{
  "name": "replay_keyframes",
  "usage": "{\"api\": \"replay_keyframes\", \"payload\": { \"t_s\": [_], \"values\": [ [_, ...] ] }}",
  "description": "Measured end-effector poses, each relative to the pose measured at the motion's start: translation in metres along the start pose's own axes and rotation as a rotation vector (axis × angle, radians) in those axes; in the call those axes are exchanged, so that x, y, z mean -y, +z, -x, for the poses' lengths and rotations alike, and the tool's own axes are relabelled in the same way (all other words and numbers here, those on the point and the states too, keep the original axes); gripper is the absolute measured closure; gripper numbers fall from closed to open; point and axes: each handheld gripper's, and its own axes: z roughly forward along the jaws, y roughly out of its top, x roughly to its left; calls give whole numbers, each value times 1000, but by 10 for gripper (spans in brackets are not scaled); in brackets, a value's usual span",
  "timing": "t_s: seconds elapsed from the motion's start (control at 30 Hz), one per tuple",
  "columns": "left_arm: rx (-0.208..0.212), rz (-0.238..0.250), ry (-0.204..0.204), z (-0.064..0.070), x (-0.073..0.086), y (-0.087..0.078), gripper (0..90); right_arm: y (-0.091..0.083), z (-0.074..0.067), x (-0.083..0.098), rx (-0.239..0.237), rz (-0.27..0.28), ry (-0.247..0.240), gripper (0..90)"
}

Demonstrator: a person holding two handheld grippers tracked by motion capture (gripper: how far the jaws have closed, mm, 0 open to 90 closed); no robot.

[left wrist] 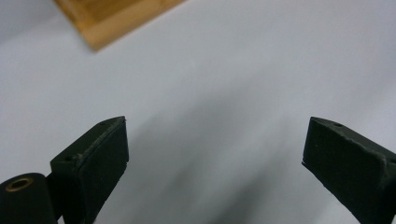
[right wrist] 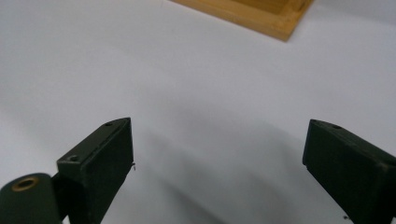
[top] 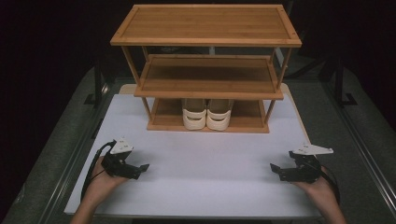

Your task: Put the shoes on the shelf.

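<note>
— Slippers are seen as a cream pair, side by side on the bottom shelf of the wooden rack, at twelve o'clock on the white table.

— How are they judged to handle?

— Light and fairly soft, probably moulded foam or rubber; some give under the jaws is expected, and little risk of breakage. The smooth surface may be slippery.

— Where should hold be taken?

— At the rims facing six o'clock, which are reached first under the middle shelf. A pinch across the upper strap is also judged workable.

— And the grippers?

— The left gripper is held at eight o'clock, the right gripper at four o'clock, well apart from the rack. Both are seen with jaws spread wide and nothing between them.
</note>
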Motion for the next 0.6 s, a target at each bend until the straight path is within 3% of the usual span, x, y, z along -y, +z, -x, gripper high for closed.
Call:
{"api": "replay_keyframes", "payload": {
  "t_s": [0.23, 0.4, 0.5, 0.6],
  "values": [
    [-38, -24, -25, -3, 27, -9, 66, -10, 0, 21, 33, -43, -11, 86],
    [-51, -39, -44, -5, 44, -10, 65, -8, -1, 30, 61, -90, -27, 81],
    [-34, 2, -76, -8, 53, -9, 33, -7, 0, 33, 61, -74, -13, 78],
    [-35, 5, -80, -8, 54, -9, 28, -7, 0, 33, 58, -72, -11, 77]
  ]
}}
